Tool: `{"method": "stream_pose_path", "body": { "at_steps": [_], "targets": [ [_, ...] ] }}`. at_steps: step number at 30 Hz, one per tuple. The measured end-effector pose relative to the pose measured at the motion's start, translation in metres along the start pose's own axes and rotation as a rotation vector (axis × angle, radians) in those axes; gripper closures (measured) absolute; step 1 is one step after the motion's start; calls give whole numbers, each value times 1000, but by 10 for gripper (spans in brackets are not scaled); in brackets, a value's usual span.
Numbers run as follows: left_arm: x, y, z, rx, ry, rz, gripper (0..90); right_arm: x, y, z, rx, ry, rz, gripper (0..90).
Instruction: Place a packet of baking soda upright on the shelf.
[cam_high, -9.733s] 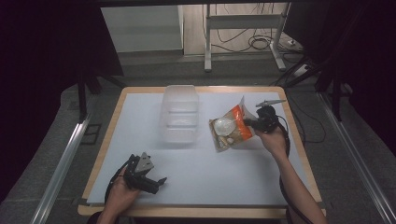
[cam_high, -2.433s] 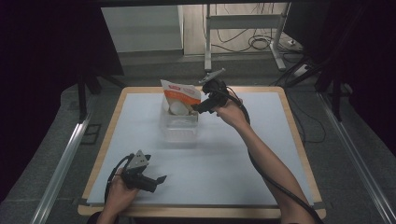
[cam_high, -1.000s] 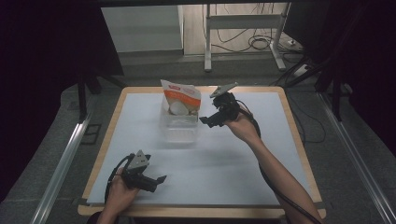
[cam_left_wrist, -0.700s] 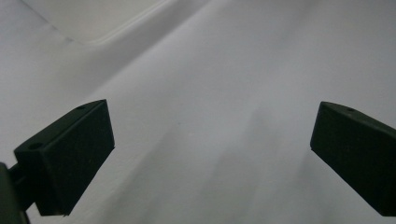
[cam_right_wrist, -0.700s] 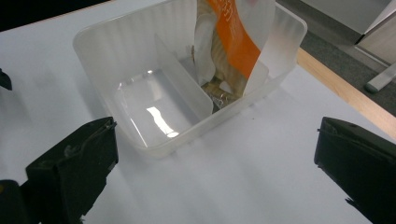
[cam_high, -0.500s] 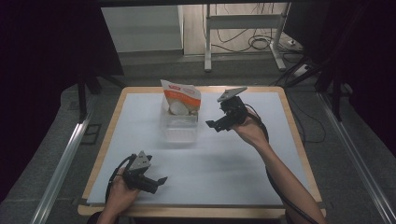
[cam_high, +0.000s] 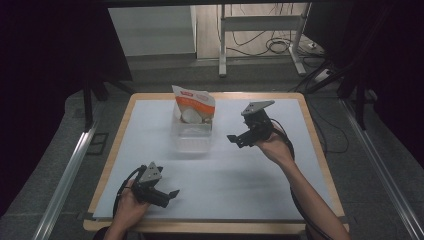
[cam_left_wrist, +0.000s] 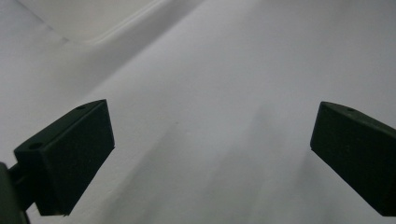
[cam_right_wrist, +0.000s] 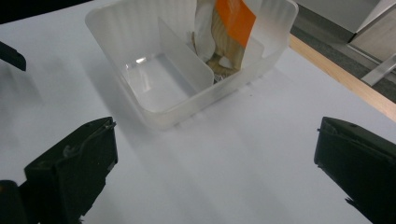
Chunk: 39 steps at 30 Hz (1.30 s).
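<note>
The snack bag stands upright in the far compartment of the clear tub, its long axis vertical, top edge up. The right gripper hangs just beside the tub, jaws wide apart, empty. The left gripper rests near the table's front edge, also wide open, holding nothing.

White table, cables beyond

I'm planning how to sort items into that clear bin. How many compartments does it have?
2. The clear plastic bin is split by one divider. The compartment nearer the person is empty; the farther one holds the snack pouch, standing upright.
</note>
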<state>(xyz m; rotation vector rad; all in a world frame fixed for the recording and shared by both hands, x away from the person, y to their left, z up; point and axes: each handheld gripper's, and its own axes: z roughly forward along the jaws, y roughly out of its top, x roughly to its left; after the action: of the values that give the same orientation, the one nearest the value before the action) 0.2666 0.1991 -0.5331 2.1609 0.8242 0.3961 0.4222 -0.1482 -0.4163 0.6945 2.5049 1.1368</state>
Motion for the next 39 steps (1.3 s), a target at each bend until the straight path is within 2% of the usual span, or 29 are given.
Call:
{"method": "stream_pose_path", "body": {
  "at_steps": [3, 7, 9, 19, 24, 29, 39],
  "targets": [
    [0, 0, 0, 2, -1, 0, 0, 1, -7, -2, 11, -27, 3, 0],
    [0, 0, 0, 3, 1, 0, 0, 2, -18, -3, -2, -12, 18, 2],
    [0, 0, 1, 5, 1, 0, 0, 3, -21, -3, 14, -15, 10, 1],
    [0, 0, -1, 1, -1, 3, 0, 8, -41, -17, -36, -22, 39, 3],
    [0, 0, -1, 0, 1, 5, 0, 11, -51, -23, -11, -40, 25, 3],
    [-1, 0, -1, 2, 1, 5, 0, 12, -61, -31, -18, -35, 54, 0],
    [-1, 0, 0, 7, 3, 13, 0, 19, -82, -46, -16, -52, 84, 0]
  ]
}}
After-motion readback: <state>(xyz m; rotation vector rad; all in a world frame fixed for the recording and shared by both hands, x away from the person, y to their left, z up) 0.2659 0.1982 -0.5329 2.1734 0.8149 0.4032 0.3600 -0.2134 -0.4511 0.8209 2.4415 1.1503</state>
